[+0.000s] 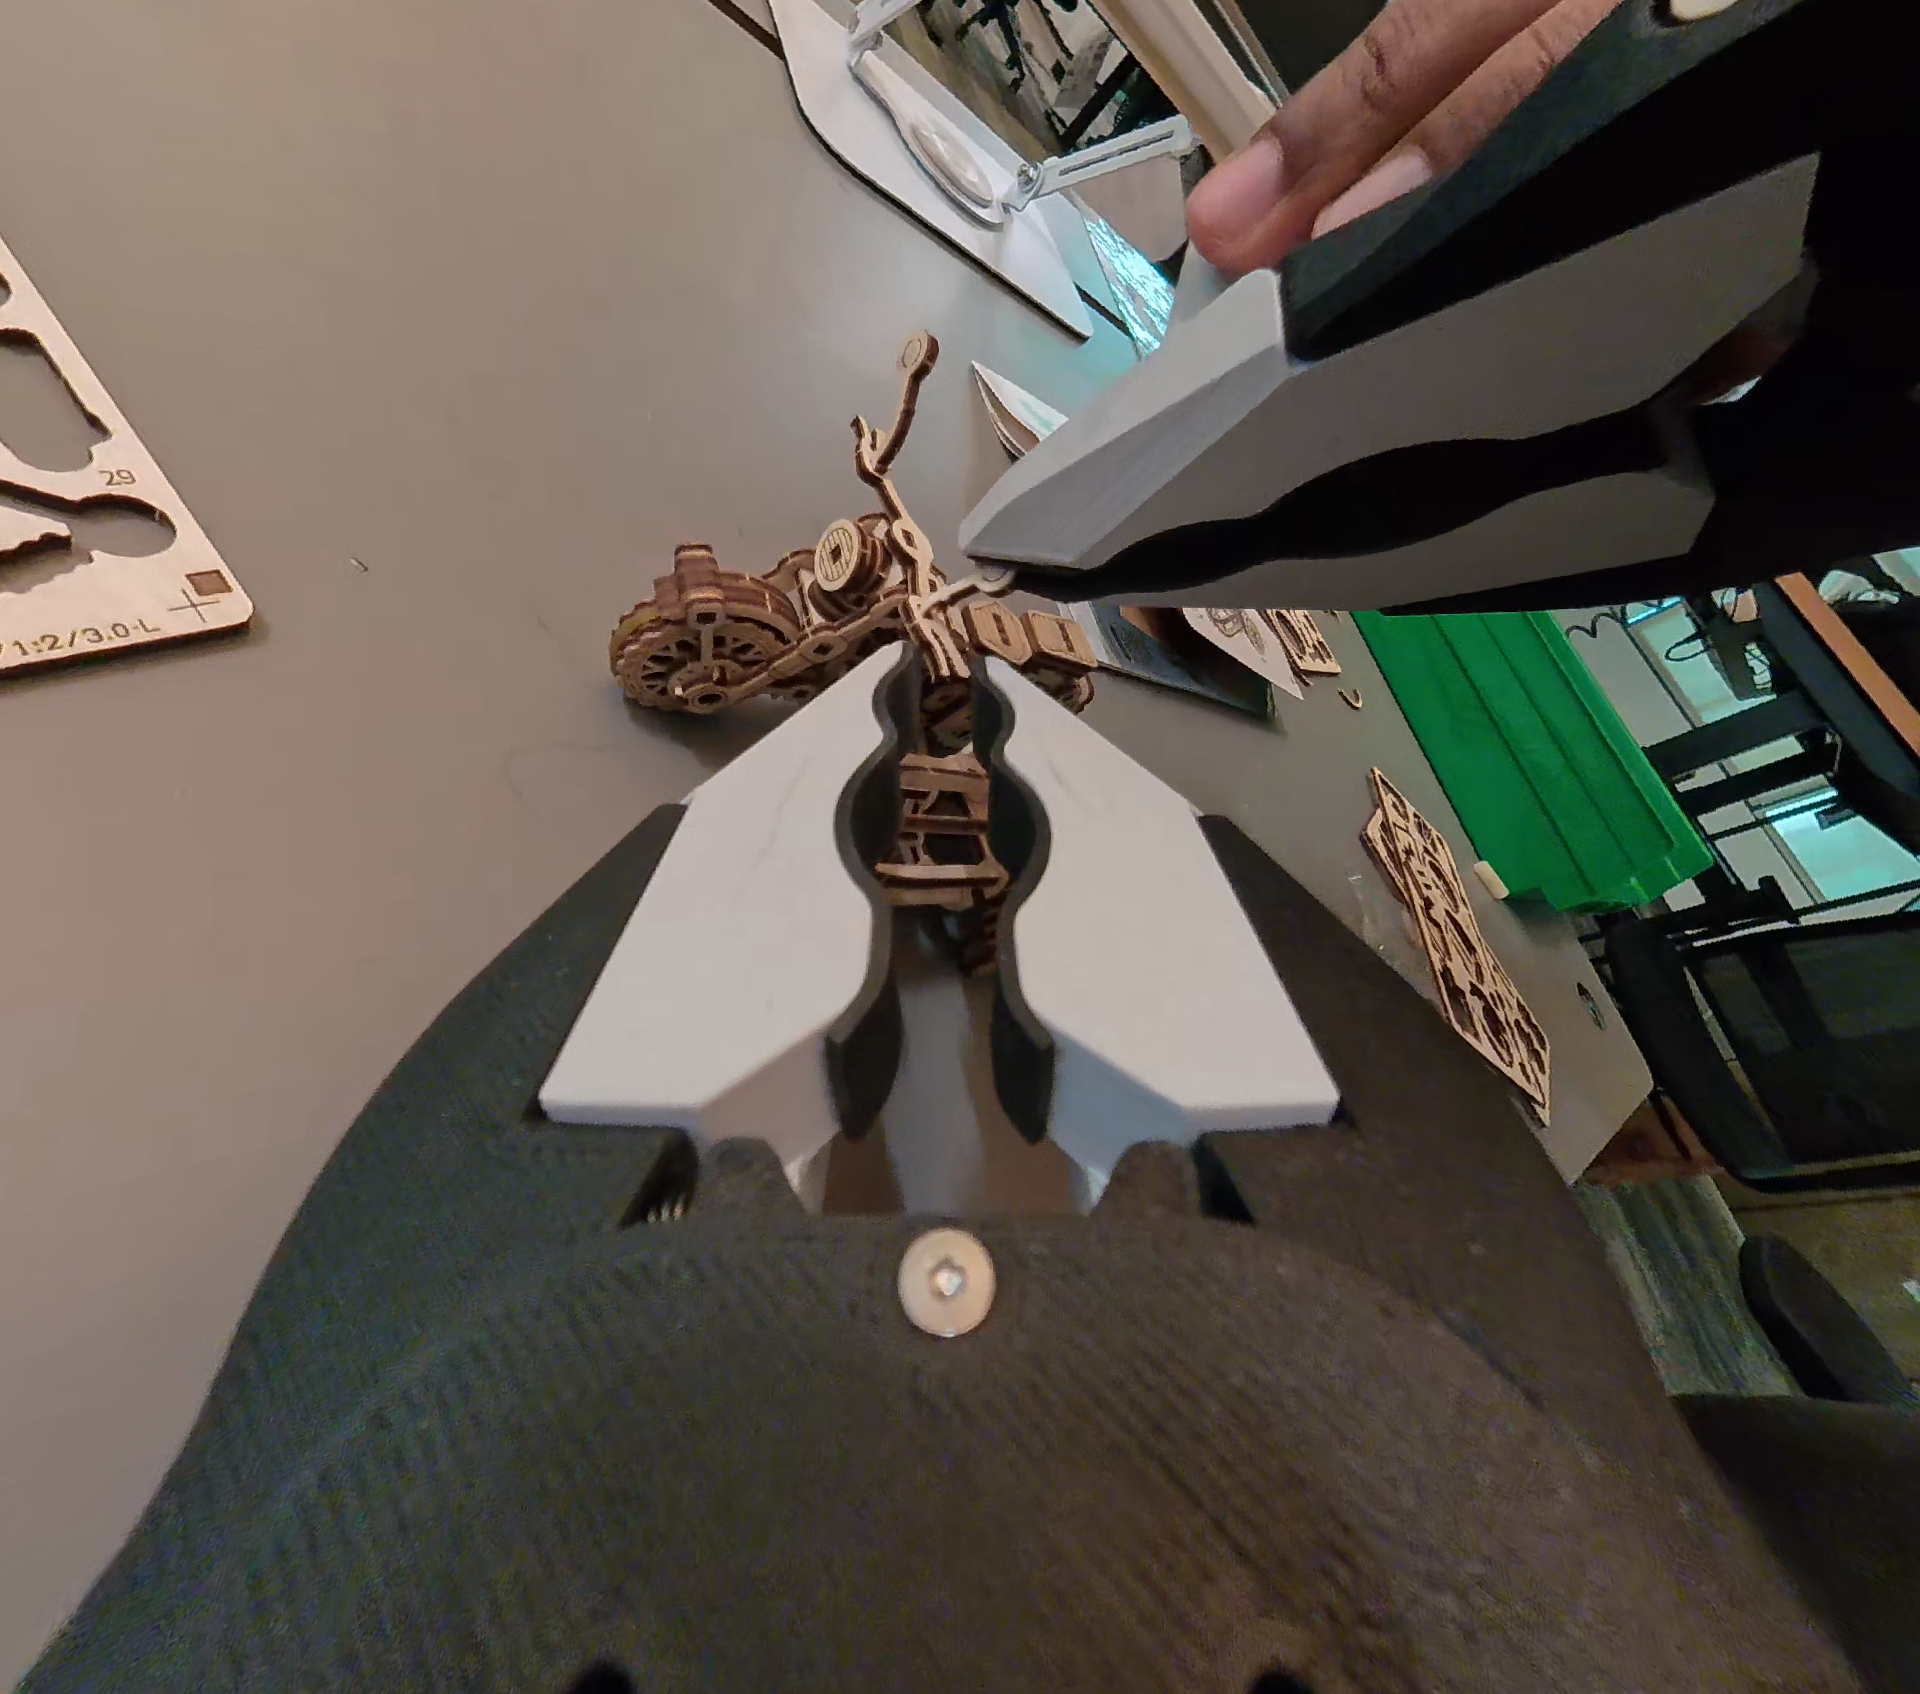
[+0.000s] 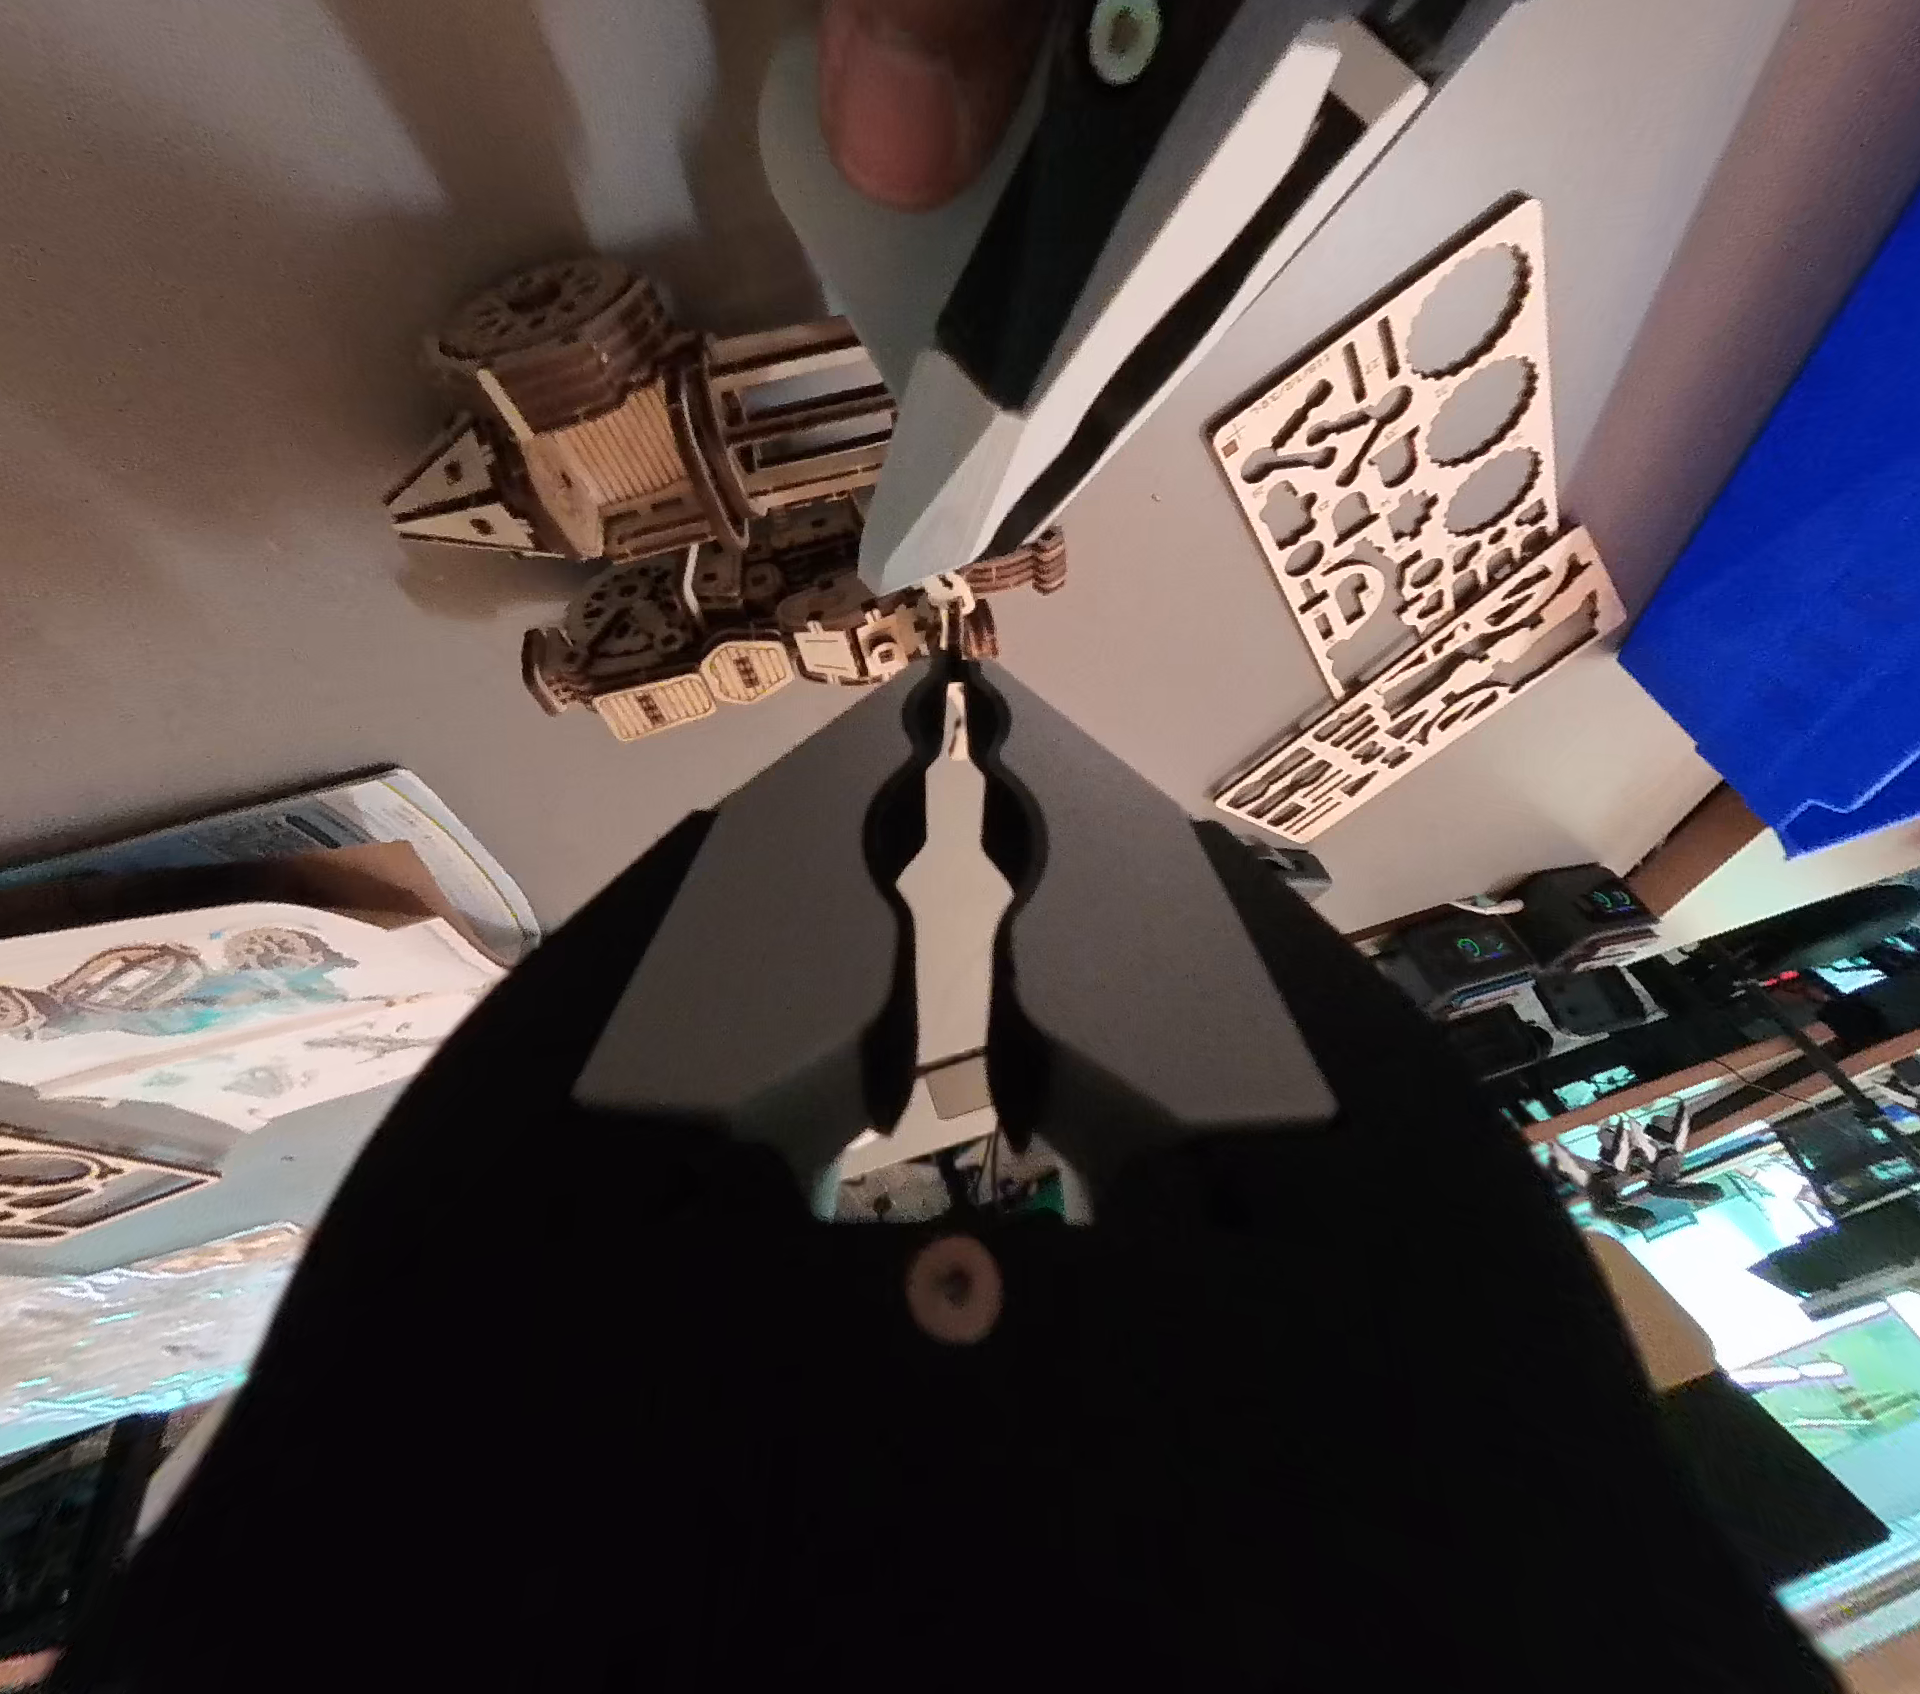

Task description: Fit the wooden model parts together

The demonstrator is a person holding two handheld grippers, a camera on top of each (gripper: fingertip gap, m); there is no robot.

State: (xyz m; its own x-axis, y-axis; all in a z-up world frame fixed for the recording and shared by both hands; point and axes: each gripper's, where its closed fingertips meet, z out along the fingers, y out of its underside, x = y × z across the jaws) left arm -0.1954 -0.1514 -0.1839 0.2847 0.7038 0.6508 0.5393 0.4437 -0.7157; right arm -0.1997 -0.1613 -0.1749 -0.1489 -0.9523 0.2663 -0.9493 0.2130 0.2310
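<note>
A wooden motorcycle model [image 1: 748, 626] stands on the grey table [image 1: 436, 210]. My left gripper [image 1: 945, 657] is shut on the model's front part [image 1: 935, 823], which sits between its fingers. My right gripper [image 1: 987, 576] comes in from the upper right in the left wrist view, its tips shut on a small pale wooden piece [image 2: 954, 719] pressed against the model's handlebar area. In the right wrist view the right gripper [image 2: 951, 678] meets the model [image 2: 727, 657] from below, and the left gripper [image 2: 920, 579] comes down from above. A hand holds each gripper.
A second, bulkier wooden model [image 2: 582, 418] stands just behind the motorcycle. Punched-out part sheets lie at the left [image 1: 104, 522] and at the right table edge [image 1: 1455, 938], and beside a blue bin [image 2: 1808, 501]. An open instruction booklet [image 2: 239, 948] and a monitor stand base [image 1: 935, 138] are nearby. My two grippers' fingertips are within a few centimetres of each other.
</note>
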